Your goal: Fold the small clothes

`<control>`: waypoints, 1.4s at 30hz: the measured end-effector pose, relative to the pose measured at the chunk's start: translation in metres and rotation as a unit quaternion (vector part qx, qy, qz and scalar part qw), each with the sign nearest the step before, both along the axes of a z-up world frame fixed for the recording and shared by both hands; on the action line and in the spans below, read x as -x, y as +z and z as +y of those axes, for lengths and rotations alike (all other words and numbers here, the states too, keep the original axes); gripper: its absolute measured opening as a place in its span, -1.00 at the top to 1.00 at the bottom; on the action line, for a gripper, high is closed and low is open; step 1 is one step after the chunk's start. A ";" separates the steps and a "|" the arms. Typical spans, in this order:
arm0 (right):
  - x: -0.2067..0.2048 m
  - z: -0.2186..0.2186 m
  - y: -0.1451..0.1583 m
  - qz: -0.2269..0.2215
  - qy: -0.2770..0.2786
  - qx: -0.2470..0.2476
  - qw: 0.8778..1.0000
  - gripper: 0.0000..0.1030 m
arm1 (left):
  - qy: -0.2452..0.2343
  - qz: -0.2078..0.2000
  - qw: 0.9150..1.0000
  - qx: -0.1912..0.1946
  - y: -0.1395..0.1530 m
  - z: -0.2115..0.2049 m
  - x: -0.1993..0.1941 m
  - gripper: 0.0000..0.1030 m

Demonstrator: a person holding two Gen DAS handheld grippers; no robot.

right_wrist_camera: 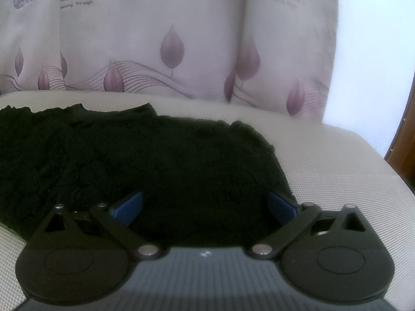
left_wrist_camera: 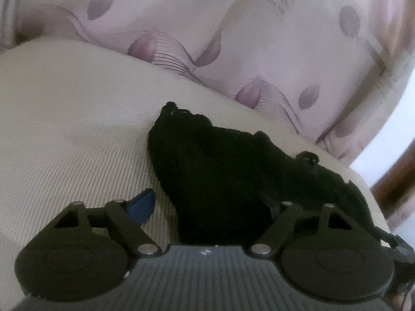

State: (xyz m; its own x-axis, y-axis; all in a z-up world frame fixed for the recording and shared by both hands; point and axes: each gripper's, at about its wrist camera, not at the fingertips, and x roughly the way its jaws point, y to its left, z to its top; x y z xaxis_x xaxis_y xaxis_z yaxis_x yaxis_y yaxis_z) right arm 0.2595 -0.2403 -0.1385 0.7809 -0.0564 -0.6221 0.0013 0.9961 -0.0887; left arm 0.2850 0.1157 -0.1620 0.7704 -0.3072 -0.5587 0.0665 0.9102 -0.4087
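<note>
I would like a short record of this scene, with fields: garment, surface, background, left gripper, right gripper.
garment: black cloth, crumpled, not folded neatly
surface: beige cushion, the cloth lies on it
background: curtain with purple leaves and printed text
left gripper: open, low at the cloth's edge; one blue pad shows, the other is hidden by cloth
right gripper: open, both blue pads over the cloth, nothing held

Both wrist views sit low and close, sharing the black garment point(left_wrist_camera: 233, 171) and curtain point(right_wrist_camera: 181, 39).
</note>
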 end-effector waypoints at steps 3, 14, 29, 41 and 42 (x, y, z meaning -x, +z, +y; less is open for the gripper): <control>0.000 -0.001 0.001 -0.002 0.000 0.000 1.000 -1.00 | -0.024 0.010 0.999 0.031 -0.002 0.008 -0.013 -0.23; 0.003 -0.001 0.003 -0.010 -0.002 -0.003 1.000 -1.00 | -0.090 0.032 0.986 0.135 -0.017 0.015 -0.042 -0.11; 0.024 -0.015 0.014 -0.077 -0.008 -0.045 0.996 -1.00 | -0.020 0.041 0.990 0.133 -0.006 -0.006 -0.033 0.72; 0.031 -0.026 0.020 -0.094 0.023 -0.105 0.990 -1.00 | -0.036 0.030 0.993 0.105 0.067 -0.083 -0.030 0.73; 0.031 -0.027 0.020 -0.094 0.027 -0.110 0.989 -1.00 | -0.041 0.034 0.993 0.103 0.072 -0.093 -0.032 0.73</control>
State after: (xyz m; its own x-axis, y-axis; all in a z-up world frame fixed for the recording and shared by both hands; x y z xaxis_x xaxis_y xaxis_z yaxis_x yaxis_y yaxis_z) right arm 0.2281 -0.2668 -0.1181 0.8820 0.1097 -0.4582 -0.0572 0.9902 0.1271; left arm 0.3172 0.0230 -0.0899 0.7013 -0.4802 -0.5269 0.1028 0.7995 -0.5918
